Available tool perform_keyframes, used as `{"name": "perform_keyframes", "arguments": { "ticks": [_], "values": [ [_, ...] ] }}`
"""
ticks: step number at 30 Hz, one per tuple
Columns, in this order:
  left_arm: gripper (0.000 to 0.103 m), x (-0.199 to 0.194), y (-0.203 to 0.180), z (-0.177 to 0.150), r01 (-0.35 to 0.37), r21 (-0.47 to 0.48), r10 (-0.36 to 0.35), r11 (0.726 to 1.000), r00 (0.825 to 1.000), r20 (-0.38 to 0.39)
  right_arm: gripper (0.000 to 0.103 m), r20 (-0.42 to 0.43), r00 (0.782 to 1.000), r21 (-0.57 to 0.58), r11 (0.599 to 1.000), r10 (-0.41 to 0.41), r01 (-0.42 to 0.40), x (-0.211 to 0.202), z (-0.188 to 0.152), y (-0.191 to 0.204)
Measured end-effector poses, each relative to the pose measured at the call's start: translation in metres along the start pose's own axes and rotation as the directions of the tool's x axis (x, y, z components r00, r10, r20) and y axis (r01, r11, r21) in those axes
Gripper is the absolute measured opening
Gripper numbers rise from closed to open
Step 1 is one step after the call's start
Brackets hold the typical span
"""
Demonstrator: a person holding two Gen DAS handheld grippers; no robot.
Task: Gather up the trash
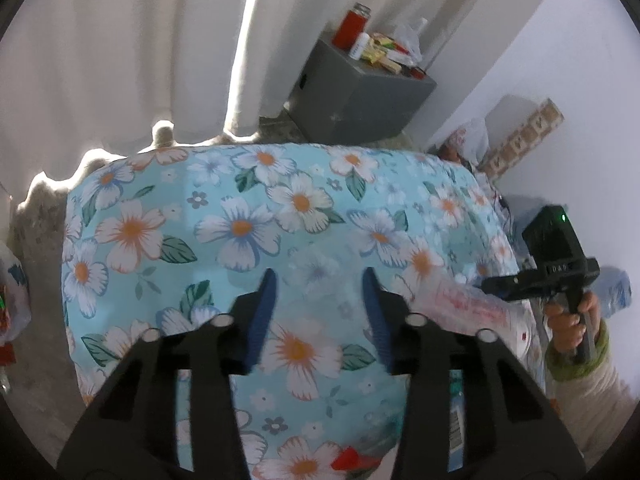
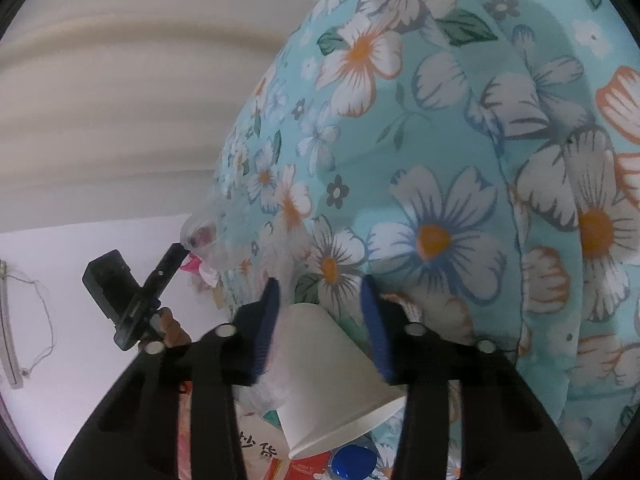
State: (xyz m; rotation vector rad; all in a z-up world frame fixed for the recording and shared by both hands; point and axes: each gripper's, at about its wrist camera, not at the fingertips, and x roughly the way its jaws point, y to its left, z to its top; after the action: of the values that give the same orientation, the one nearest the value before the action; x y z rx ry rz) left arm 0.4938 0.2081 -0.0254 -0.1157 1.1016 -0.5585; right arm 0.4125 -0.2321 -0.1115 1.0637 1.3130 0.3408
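A white paper cup (image 2: 332, 368) lies on its side on the floral turquoise bedcover (image 2: 440, 140), mouth toward the lower right. My right gripper (image 2: 320, 300) is shut on it, blue pads against its two sides. In the left wrist view that gripper (image 1: 490, 286) sits at the bed's right edge, held by a hand (image 1: 572, 320). A hazy clear plastic piece (image 1: 318, 270) sits between the tips of my left gripper (image 1: 320, 300), whose pads close on it. The right wrist view shows the left gripper (image 2: 176, 254) meeting that clear plastic piece (image 2: 202, 238) at the bed's edge.
Under the cup lie a blue bottle cap (image 2: 354, 462) and a printed packet (image 2: 260, 448). A red wrapper (image 1: 352, 460) and a red-printed plastic bag (image 1: 472, 304) rest on the cover. A grey cabinet (image 1: 360, 96) with jars stands by the curtain (image 1: 120, 60).
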Motion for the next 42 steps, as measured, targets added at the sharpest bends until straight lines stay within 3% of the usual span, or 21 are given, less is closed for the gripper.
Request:
{"name": "perform_keyframes", "arguments": {
  "ticks": [4, 9, 14, 20, 23, 25, 26, 29, 33, 38, 41, 42],
  "values": [
    [0.021, 0.002, -0.014, -0.002, -0.005, 0.059, 0.007, 0.998, 1.0, -0.026, 0.013, 0.007, 1.0, -0.024, 1.0, 0.011, -0.011, -0.006, -0.005, 0.005],
    [0.004, 0.003, -0.029, -0.006, -0.017, 0.121, 0.021, 0.993, 0.999, -0.027, 0.005, 0.031, 0.999, -0.061, 0.998, 0.03, -0.028, -0.012, -0.009, 0.016],
    [0.003, -0.003, -0.041, -0.013, -0.031, 0.161, 0.032, 0.986, 0.999, -0.005, 0.003, 0.067, 0.996, -0.111, 0.993, 0.054, -0.047, -0.017, -0.01, 0.032],
    [0.003, -0.026, -0.043, -0.018, -0.037, 0.128, 0.029, 0.991, 0.997, 0.067, 0.003, 0.094, 0.992, -0.13, 0.989, 0.081, -0.068, -0.017, -0.004, 0.043],
    [0.003, -0.041, -0.039, -0.018, -0.059, 0.081, 0.05, 0.995, 0.993, 0.107, 0.01, 0.067, 0.996, -0.041, 0.998, 0.053, -0.05, -0.013, 0.004, 0.03],
    [0.003, -0.052, -0.035, -0.018, -0.073, 0.047, 0.066, 0.996, 0.988, 0.139, 0.053, 0.07, 0.998, -0.007, 1.0, 0.005, -0.004, -0.011, 0.008, 0.02],
    [0.003, -0.06, -0.032, -0.018, -0.079, 0.021, 0.074, 0.997, 0.984, 0.16, 0.059, 0.074, 0.997, 0.005, 0.999, -0.036, 0.036, -0.009, 0.011, 0.017],
    [0.003, -0.089, -0.025, -0.022, -0.084, -0.06, 0.095, 0.995, 0.971, 0.22, 0.06, 0.037, 0.995, 0.054, 0.994, -0.093, 0.091, 0.008, 0.016, 0.005],
    [0.003, -0.135, -0.018, -0.041, -0.069, -0.145, 0.111, 0.987, 0.947, 0.3, 0.059, 0.04, 0.99, -0.022, 0.991, -0.134, 0.135, 0.023, 0.019, 0.016],
    [0.003, -0.193, -0.019, -0.083, -0.051, -0.199, 0.124, 0.979, 0.918, 0.375, 0.052, 0.042, 0.988, -0.141, 0.978, -0.149, 0.154, 0.037, 0.018, 0.042],
    [0.003, -0.223, -0.021, -0.109, -0.03, -0.231, 0.126, 0.973, 0.903, 0.412, 0.041, 0.029, 0.979, -0.216, 0.955, -0.201, 0.202, 0.053, 0.018, 0.056],
    [0.003, -0.232, -0.023, -0.119, -0.019, -0.241, 0.123, 0.97, 0.897, 0.424, 0.033, 0.032, 0.976, -0.23, 0.949, -0.215, 0.217, 0.057, 0.018, 0.059]
  ]
}}
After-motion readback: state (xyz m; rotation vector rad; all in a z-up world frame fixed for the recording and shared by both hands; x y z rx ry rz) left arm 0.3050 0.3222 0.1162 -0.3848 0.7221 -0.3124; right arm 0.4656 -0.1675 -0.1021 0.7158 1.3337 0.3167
